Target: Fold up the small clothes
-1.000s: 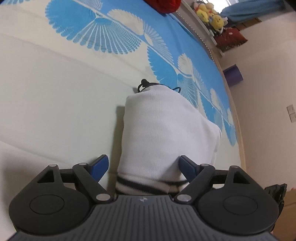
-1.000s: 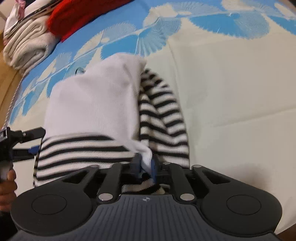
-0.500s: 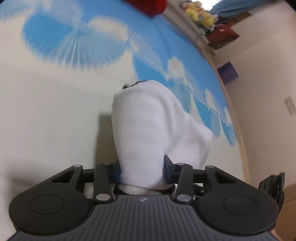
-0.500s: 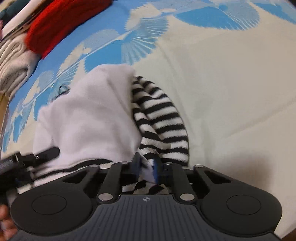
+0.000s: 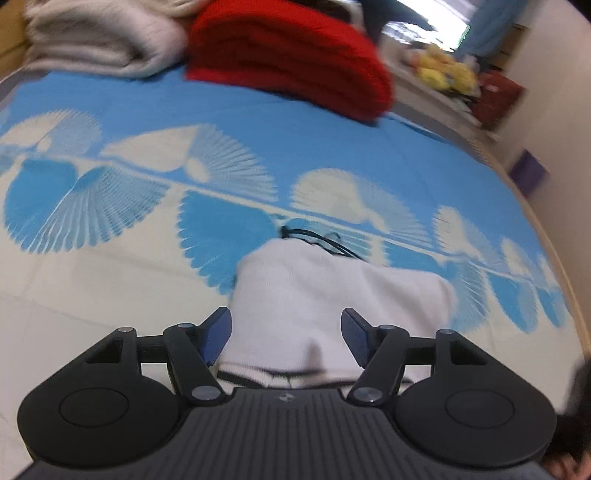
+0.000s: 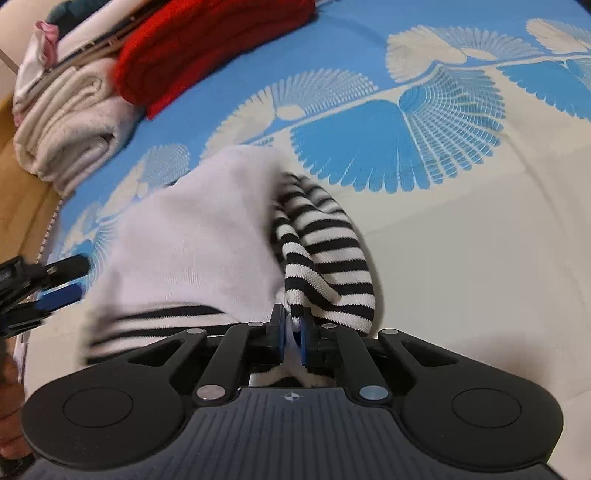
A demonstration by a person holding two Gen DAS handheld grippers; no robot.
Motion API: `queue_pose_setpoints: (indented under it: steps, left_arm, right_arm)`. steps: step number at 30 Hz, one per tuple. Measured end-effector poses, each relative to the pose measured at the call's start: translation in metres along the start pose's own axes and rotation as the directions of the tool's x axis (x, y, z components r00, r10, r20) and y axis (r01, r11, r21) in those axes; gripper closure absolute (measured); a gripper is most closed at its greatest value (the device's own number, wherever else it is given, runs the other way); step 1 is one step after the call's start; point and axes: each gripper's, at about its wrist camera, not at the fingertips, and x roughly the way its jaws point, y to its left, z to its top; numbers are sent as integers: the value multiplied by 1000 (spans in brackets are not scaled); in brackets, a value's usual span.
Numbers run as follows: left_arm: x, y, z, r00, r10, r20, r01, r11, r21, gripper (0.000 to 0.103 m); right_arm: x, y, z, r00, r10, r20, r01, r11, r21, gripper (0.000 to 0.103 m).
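Nearest to me, my right gripper [image 6: 292, 332] is clamped on a pinch of the small garment [image 6: 192, 240], a white knit piece with black-and-white striped sleeves and hem. A second ago those fingers had only begun to close; now they are pressed together with cloth between them.

My left gripper [image 5: 286, 336] has changed more. Half a second ago its blue pads squeezed the white fabric; now the jaws are opening, and the pads stand apart on either side of the garment [image 5: 332, 295] without pressing it. This view has also tipped upward, so more of the bed shows than before.

The garment lies bunched on the bedspread [image 6: 461, 258], cream near me and blue with white fan shapes farther off, one striped sleeve [image 6: 325, 258] curling out to the right.

I judge that the left side has just been let go while the right keeps hold to carry on the fold.

Farthest away, at the head of the bed, sit a folded red knit [image 5: 291, 55] and folded cream towels [image 5: 99, 33].
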Motion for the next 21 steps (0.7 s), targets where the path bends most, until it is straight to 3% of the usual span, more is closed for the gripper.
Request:
queue_pose_setpoints:
  steps: [2,3,5,7,9,11,14,17,19,21]
  left_arm:
    - [-11,-9,-3,999,-34,-4,34,998,54,34]
    - [-11,-15,-9,999,-41,-25,43,995,86,40]
    - [4,-19,-22,994,-45,-104,58,991,124,46]
    - [27,-16,-40,982,-11,-186,39,988,148,47]
    - [33,-15,-46,984,24,-177,9,983,185,46]
    - [15,-16,-39,990,-3,-141,26,987,161,46]
    - [-23,-17,-25,998,-21,-67,30,989,142,43]
    - [-52,-21,-14,999,-1,-46,10,982,190,39]
    - [-63,-23,-13,999,20,-30,-13,977,215,31]
    - [-65,-21,-21,999,22,-42,-12,975,224,27]
  right_arm:
    - [2,7,2,999,-45,4,45,999,-28,96]
    - [3,6,2,998,-58,0,58,998,-29,96]
    - [3,7,2,998,-64,-3,64,998,-17,96]
    - [2,9,1,997,-76,3,76,996,-36,96]
    - [0,10,-3,996,-85,7,85,995,-43,95]
    - [-4,11,-4,996,-88,4,88,995,-40,93]
    - [-17,11,-3,993,-117,35,117,993,-18,77]
    - [-35,10,-2,995,-67,78,66,998,16,64]
    - [-42,14,-4,996,-34,79,33,999,9,46]
    - [-43,20,-10,998,-20,55,21,1000,-13,41]
